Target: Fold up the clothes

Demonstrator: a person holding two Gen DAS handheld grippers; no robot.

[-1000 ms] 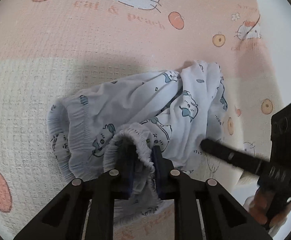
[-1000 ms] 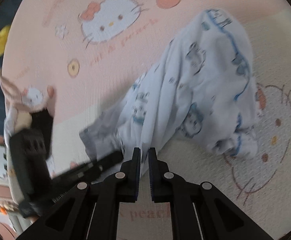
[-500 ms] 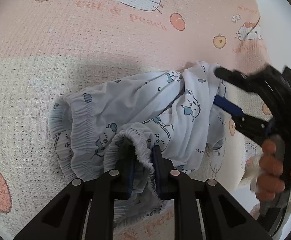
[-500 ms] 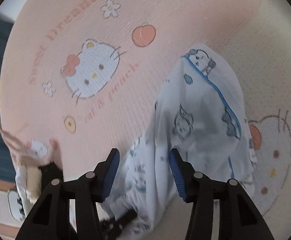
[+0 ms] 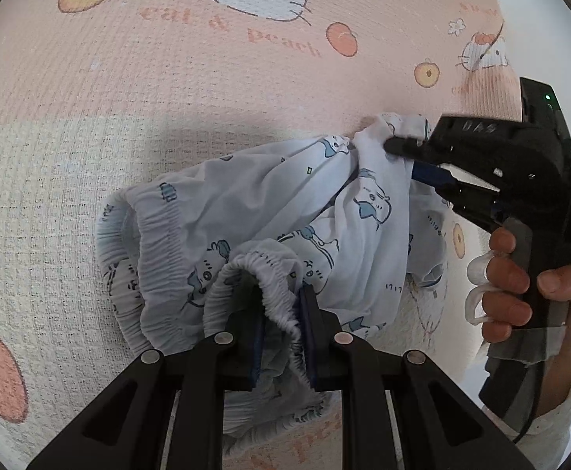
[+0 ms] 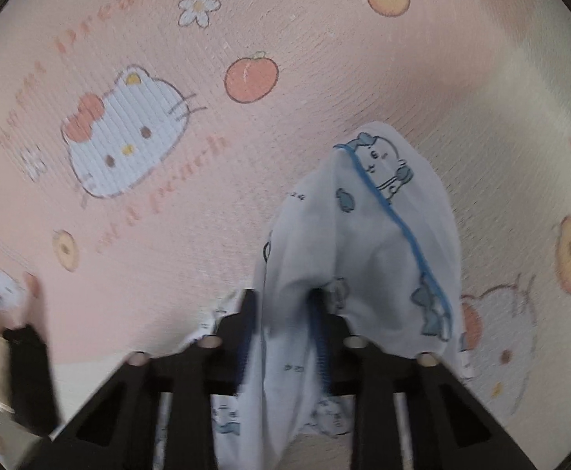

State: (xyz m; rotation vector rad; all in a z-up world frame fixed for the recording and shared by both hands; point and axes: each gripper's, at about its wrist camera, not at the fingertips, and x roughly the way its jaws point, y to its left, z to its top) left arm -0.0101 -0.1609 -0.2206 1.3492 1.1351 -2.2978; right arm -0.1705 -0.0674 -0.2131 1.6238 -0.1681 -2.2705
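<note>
Underneath, pink cat-print blanket, white wall

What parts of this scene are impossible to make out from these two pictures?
- Left wrist view: the waistband of the white shorts runs down between the left gripper fingers, which cover its lower part.
- Right wrist view: motion blur; whether the closing right gripper already presses the cloth between its fingers is unclear.
- Left wrist view: the person's hand is cut off at the picture edge.
- Both views: the bedsheet under the shorts is covered.
</note>
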